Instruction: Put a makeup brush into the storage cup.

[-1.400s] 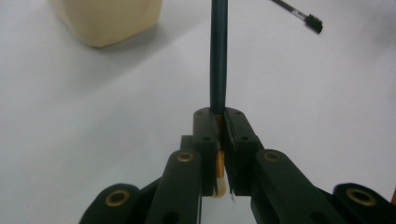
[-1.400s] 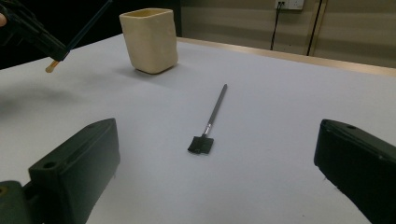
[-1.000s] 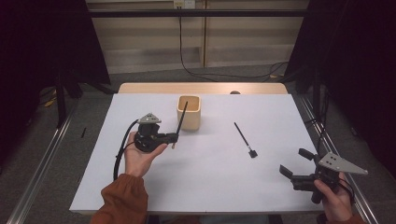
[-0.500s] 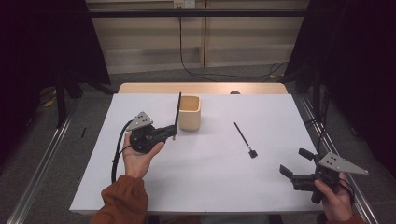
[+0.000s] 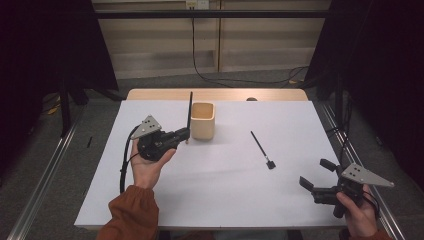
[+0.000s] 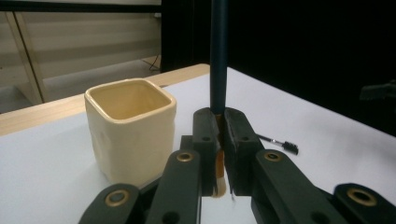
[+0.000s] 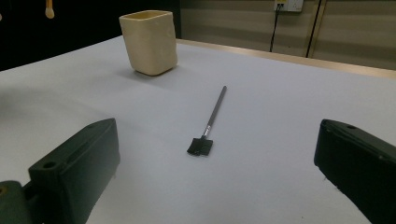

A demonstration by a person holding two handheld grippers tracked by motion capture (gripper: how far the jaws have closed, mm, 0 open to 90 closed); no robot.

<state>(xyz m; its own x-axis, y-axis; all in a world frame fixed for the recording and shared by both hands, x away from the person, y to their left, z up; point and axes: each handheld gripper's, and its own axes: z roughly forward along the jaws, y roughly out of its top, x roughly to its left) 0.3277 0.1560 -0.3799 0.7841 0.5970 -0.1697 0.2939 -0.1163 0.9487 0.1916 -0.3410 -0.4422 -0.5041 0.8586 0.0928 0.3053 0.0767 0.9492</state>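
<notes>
Cream cup (image 5: pixel 203 120) far centre on the tabletop (image 5: pixel 225 195), left hand-held gripper (image 5: pixel 186 134) pinching a dark brush (image 5: pixel 189 111) upright just left of it, right hand-held gripper (image 5: pixel 315 174) spread wide near right, second brush (image 5: pixel 262 149) lying between.

The left tool (image 5: pixel 184 134) is held up off the table in a left hand (image 5: pixel 146 167) turned palm up, its rust-coloured sleeve (image 5: pixel 131 215) coming in from the bottom edge; the jaws point to the right and are pressed close together, as the left gripper view (image 6: pixel 218 140) shows. The right tool (image 5: pixel 316 175) sits low near the table's right front corner in the right hand (image 5: pixel 356 215), pointing left, its two jaws spread wide apart with nothing between them.
</notes>
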